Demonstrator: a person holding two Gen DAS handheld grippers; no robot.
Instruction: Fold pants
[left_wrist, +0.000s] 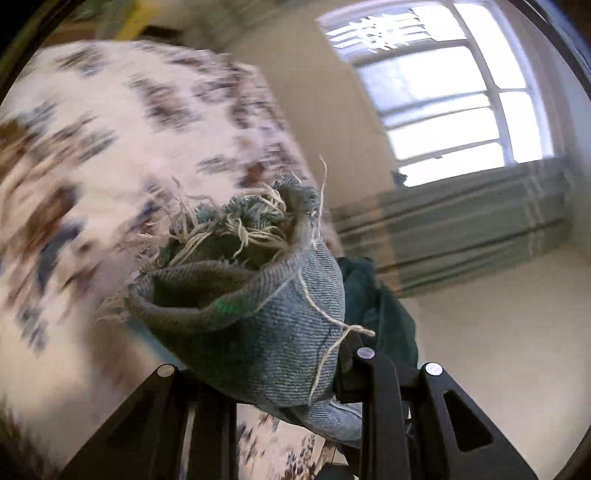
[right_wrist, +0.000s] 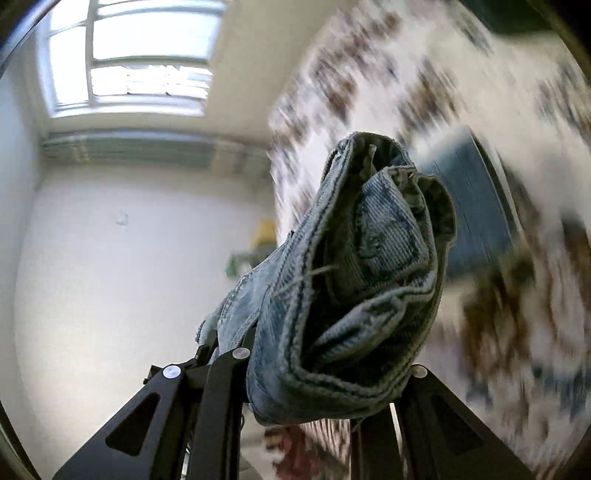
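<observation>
Item: jeans (left_wrist: 251, 310), pale denim, being carried clear of the surface, one bunch in each gripper.

Left gripper (left_wrist: 266, 369): jaws closing on a frayed hem (left_wrist: 236, 218), loose white threads trailing over the fingers. Only a wad of cloth is sitting between the jaws, so they are standing partly apart around it.

Right gripper (right_wrist: 325, 365): jaws pinching a thick seamed bundle (right_wrist: 369, 266), several layers rolled together, probably the waistband end, though that is not certain. Jaws are being held apart by the bulk of the cloth.

Location: both ends are hanging in the air above a patterned cloth (left_wrist: 110, 147), which is covering the bed or table below; everything behind is smearing with motion blur.

Risks, as judged:
- Frayed hem slipping out, since the left grip is taking in threads and little solid fabric.
- Threads snagging on the finger hardware and dragging at release.
- Right bundle unrolling unevenly, as the layers are being gripped crumpled rather than flat, giving a skewed fold.
- Fast swinging throwing the legs out of line.

Surroundings: a dark green garment (left_wrist: 373, 306) is lying just behind the left grip; a blue folded item (right_wrist: 476, 206) is resting on the patterned cloth and may be occupying the laying space. A window (right_wrist: 129, 55) and radiator (left_wrist: 461, 229) are standing well apart.
</observation>
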